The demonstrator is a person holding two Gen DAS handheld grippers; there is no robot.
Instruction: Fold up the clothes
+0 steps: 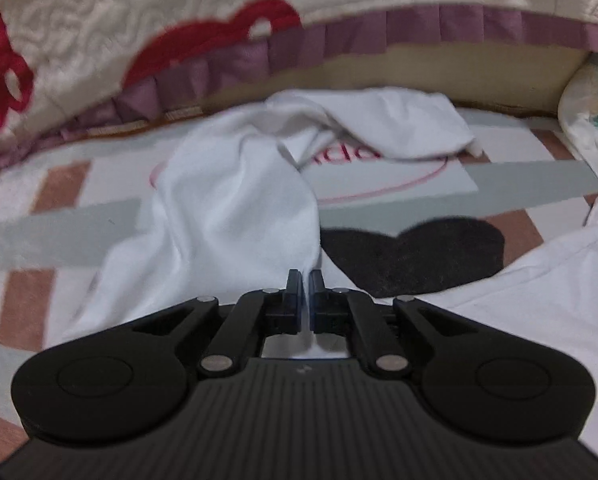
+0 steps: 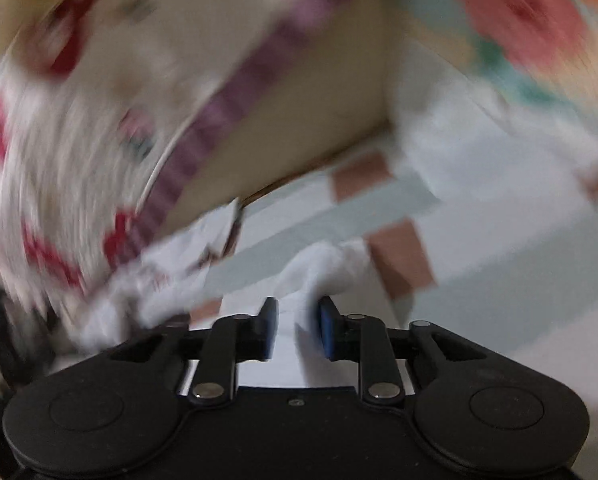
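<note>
A white garment [image 1: 227,208] lies crumpled on a striped blanket [image 1: 519,184], running from the far middle toward the camera. My left gripper [image 1: 305,276] is shut on its near end, and a thin fold of white cloth shows pinched between the pads. The right wrist view is blurred. In it my right gripper [image 2: 297,308] holds its blue pads apart, with a bunched part of white cloth [image 2: 323,264] just ahead and reaching into the gap. The pads do not visibly press on it.
A black heart shape [image 1: 419,256] is printed on the blanket right of the left gripper. More white fabric [image 1: 539,280] lies at the right. A cream quilt with red shapes and a purple frill [image 1: 139,20] hangs behind, and floral bedding [image 1: 595,112] sits at the far right.
</note>
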